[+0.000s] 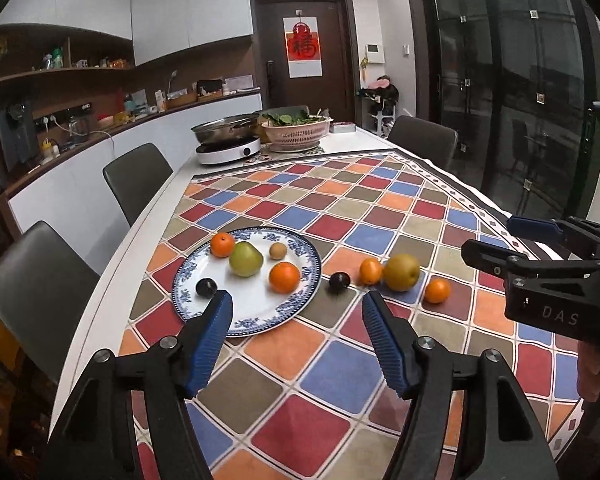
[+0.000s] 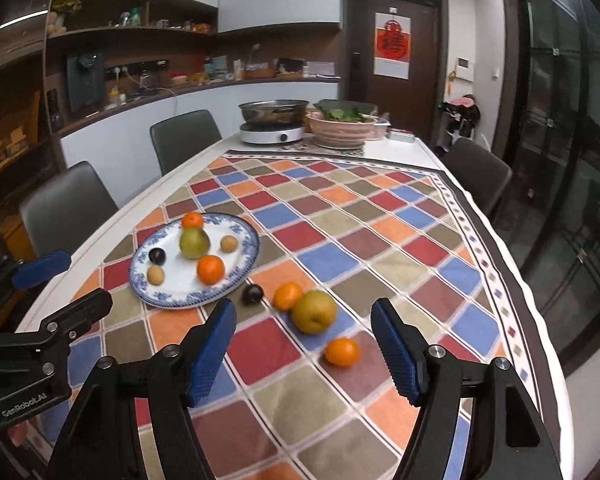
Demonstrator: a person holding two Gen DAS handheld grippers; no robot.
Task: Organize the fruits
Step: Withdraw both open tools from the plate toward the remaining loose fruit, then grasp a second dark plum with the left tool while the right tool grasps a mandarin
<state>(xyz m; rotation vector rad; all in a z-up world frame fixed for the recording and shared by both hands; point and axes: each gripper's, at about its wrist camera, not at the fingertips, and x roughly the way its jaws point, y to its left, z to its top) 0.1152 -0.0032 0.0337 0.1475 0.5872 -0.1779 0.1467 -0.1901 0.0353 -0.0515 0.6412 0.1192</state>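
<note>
A blue-patterned white plate [image 1: 256, 312] [image 2: 172, 292] holds a green pear [image 1: 245, 259] [image 2: 194, 243], two oranges, a dark plum [image 1: 206, 288] [image 2: 156, 256] and small brown fruits. On the checked cloth right of it lie a dark plum [image 1: 339, 282] [image 2: 253, 294], an orange [image 1: 370, 271] [image 2: 287, 296], a yellow pear [image 1: 401, 272] [image 2: 314, 312] and another orange [image 1: 437, 291] [image 2: 342, 352]. My left gripper [image 1: 298, 300] is open and empty above the plate's near edge. My right gripper [image 2: 304, 308] is open and empty above the loose fruit.
At the table's far end stand an induction cooker with a steel pan [image 1: 226, 132] and a pink colander of greens [image 1: 296, 132]. Grey chairs [image 1: 138, 178] line the left side, one [image 1: 422, 138] the right. Each gripper shows at the other view's edge.
</note>
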